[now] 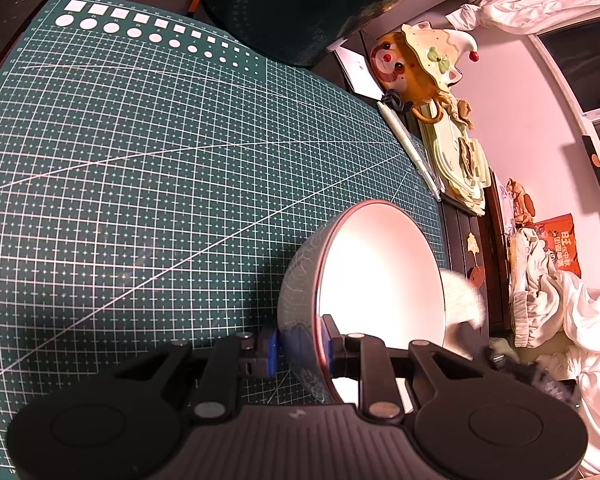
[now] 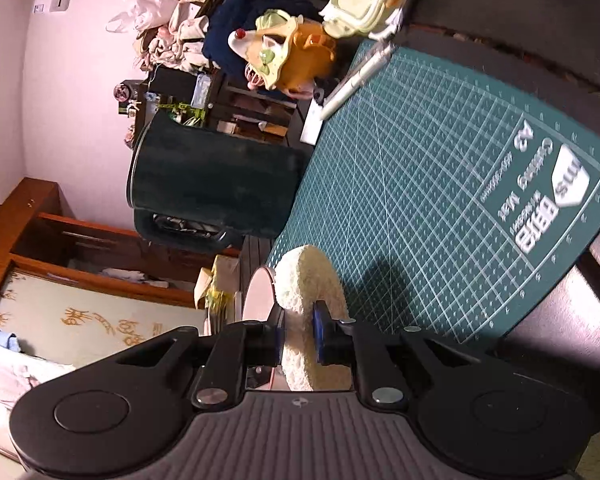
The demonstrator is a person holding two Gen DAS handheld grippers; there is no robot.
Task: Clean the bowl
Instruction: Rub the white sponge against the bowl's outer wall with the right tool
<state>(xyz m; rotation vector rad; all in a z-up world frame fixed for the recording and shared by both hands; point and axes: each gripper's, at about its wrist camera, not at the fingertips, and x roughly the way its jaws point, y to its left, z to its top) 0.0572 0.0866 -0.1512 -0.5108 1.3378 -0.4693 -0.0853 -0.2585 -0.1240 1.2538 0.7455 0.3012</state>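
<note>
pinching bowl (image 1: 380,272) rim, left gripper (image 1: 302,350) | right gripper (image 2: 298,338) clamped on sponge (image 2: 312,304) | risk: thin rim grip slips under scrub pressure, bowl drops onto cutting mat (image 1: 140,160)

Your left gripper (image 1: 303,354) pinches the bowl (image 1: 376,280) by its rim, one blue pad outside the wall, one inside. Bowl tipped on its side over the green cutting mat (image 1: 140,160), white inside facing right, patterned outside facing left. A pale sponge (image 1: 460,300), blurred, sits at the bowl's right edge. A pen (image 1: 410,148) lies along the mat's right border, clown figure (image 1: 416,68) beyond it.
</note>
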